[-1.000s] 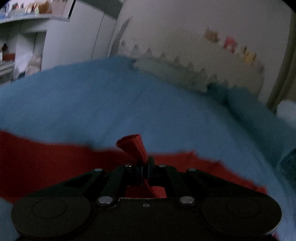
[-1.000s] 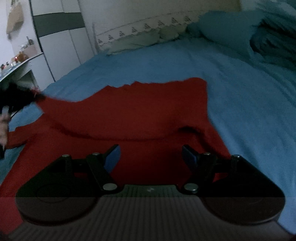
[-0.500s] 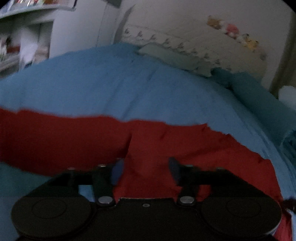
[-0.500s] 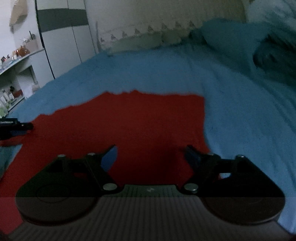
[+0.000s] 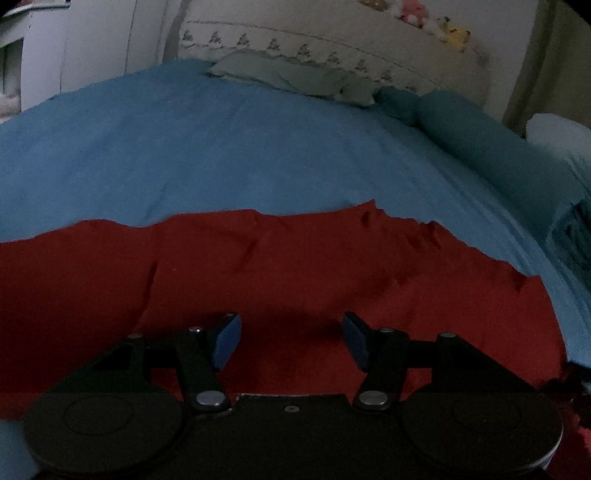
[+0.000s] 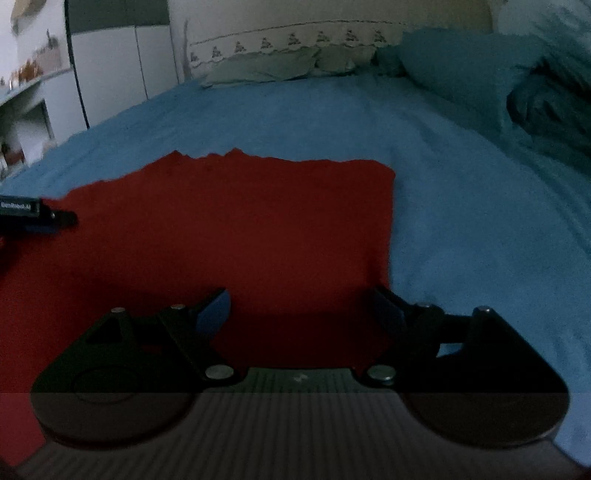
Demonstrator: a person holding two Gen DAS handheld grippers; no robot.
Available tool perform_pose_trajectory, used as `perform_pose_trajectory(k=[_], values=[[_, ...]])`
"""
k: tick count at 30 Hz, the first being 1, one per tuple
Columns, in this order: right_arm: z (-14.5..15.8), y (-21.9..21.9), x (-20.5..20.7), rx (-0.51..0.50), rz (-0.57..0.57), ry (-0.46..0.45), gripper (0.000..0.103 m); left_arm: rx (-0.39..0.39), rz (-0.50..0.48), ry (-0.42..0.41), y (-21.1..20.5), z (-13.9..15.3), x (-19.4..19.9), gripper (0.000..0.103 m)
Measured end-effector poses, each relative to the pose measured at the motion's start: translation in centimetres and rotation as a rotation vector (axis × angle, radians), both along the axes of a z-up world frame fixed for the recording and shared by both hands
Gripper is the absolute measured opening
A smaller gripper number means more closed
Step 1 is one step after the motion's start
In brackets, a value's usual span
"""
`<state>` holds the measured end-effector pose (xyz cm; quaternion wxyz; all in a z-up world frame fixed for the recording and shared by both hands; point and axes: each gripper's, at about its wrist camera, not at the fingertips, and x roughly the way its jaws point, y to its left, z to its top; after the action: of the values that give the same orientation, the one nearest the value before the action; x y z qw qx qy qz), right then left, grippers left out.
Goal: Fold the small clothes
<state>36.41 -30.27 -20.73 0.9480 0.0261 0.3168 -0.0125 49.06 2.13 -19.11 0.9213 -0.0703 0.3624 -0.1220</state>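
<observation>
Where a second earlier it had pinched a red fold, the left gripper [image 5: 291,341] hung empty, jaws apart; the red cloth garment [image 6: 236,236] lay flat on the blue bed [image 6: 461,192], the right gripper [image 6: 301,314] gaping above its near right edge.

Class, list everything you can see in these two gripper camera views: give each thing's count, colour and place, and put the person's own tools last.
Red garment: one, red, spread flat on the bed under both grippers.
Bed cover: one, blue, under the garment.
Flat pillows: two as far as shows, pale grey-green, at the headboard.
Teal pillows: number unclear, teal, far right of the bed.
Headboard: one, cream with a small repeated pattern, behind the pillows.
Soft toys: a few, pink and yellow, on top of the headboard.
Wardrobe: one, white and grey, far left.
Left gripper: one, black with blue pads, open over the garment.
Right gripper: one, black with blue pads, open at the garment's right edge.
</observation>
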Motion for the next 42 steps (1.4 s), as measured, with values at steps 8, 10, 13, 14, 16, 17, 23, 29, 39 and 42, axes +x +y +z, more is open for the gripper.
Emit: perform_pose_trajectory(k=[8,10,13,14,16,17,23,29,39,42], values=[[1.2,0.9,-0.9,0.013,-0.051,-0.017,0.1,0.092,-0.015,0.005,-0.3,1.4,-1.8,0.066],[3.0,1.8,-2.1,0.016,-0.031,-0.058,0.101,0.08,-0.006,-0.007,0.2,2.9,-2.7,0.066],[6.3,3.8,-3.7,-0.005,0.0,-0.087,0.101,0.099,-0.004,-0.066,1.2,6.2,-5.1,0.072],[7.5,4.5,-4.3,-0.001,0.018,-0.097,0.103,0.104,0.0,-0.087,1.7,7.5,-6.2,0.083],[10.0,6.1,-5.8,0.02,0.045,-0.113,0.103,0.096,0.023,-0.127,3.2,10.1,-8.5,0.103],[11.2,6.9,-6.5,0.031,0.056,-0.123,0.103,0.089,0.038,-0.146,4.2,11.2,-9.6,0.103],[16.5,12.3,-9.2,0.016,0.116,-0.154,0.103,-0.001,0.13,-0.138,11.8,16.3,-14.8,0.103],[18.0,17.8,-9.7,0.061,0.163,-0.086,0.103,-0.038,0.358,-0.109,21.3,16.0,-16.5,0.103],[13.1,26.3,-7.0,0.119,0.216,0.024,0.103,-0.353,0.668,0.062,35.3,4.4,-12.6,0.086],[12.0,28.0,-5.8,0.094,0.246,0.037,0.103,-0.373,0.693,0.065,36.9,2.3,-11.2,0.077]])
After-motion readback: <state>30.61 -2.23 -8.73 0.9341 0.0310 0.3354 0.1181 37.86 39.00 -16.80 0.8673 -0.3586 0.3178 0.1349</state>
